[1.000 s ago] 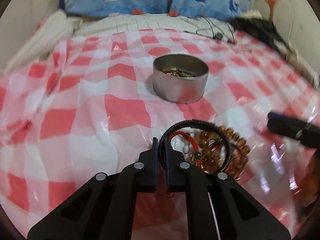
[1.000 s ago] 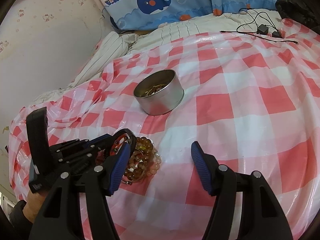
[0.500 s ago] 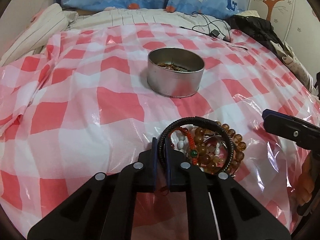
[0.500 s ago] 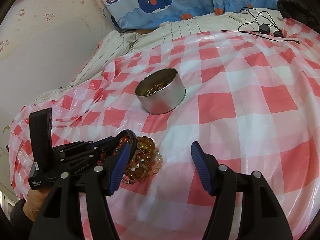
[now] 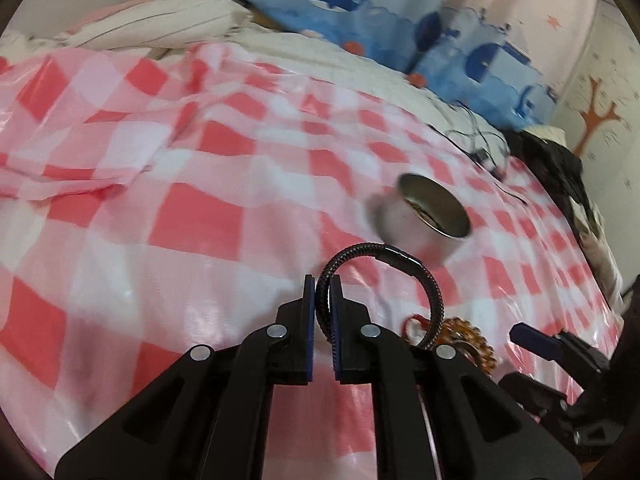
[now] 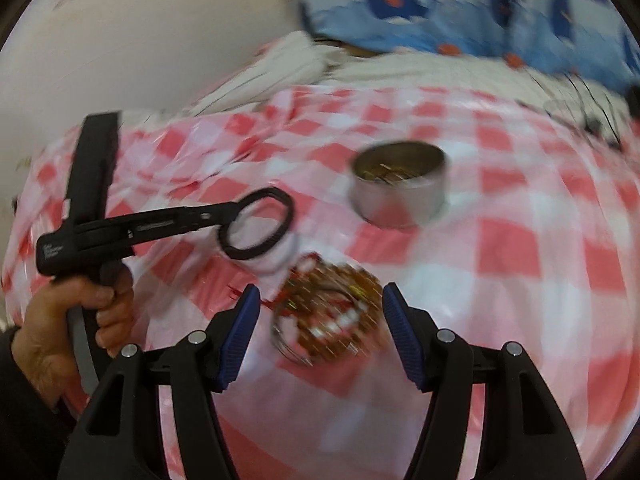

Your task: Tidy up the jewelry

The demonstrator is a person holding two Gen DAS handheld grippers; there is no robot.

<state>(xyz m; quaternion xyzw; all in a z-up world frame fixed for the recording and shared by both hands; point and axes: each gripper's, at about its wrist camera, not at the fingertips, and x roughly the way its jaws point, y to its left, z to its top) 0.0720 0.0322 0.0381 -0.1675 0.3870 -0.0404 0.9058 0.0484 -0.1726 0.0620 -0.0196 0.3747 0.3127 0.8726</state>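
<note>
My left gripper [image 5: 322,292] is shut on a black braided bracelet [image 5: 404,261] and holds it in the air above the checked cloth; the bracelet also shows in the right wrist view [image 6: 256,236]. A round metal tin [image 5: 428,216] with jewelry inside stands beyond it, also seen in the right wrist view [image 6: 400,184]. A pile of amber bead bracelets and a red cord [image 6: 332,312] lies on the cloth. My right gripper [image 6: 320,332] is open and empty, its jaws on either side of the pile, above it.
A red and white checked plastic cloth [image 5: 200,200] covers the bed. Whale-print pillows [image 5: 360,4] and striped bedding lie at the back. Black cables [image 5: 476,140] and dark clothing [image 5: 560,168] lie at the far right.
My left gripper has lifted the black bracelet off the pile and swung left. My right gripper has moved over the pile. Both views are blurred by motion.
</note>
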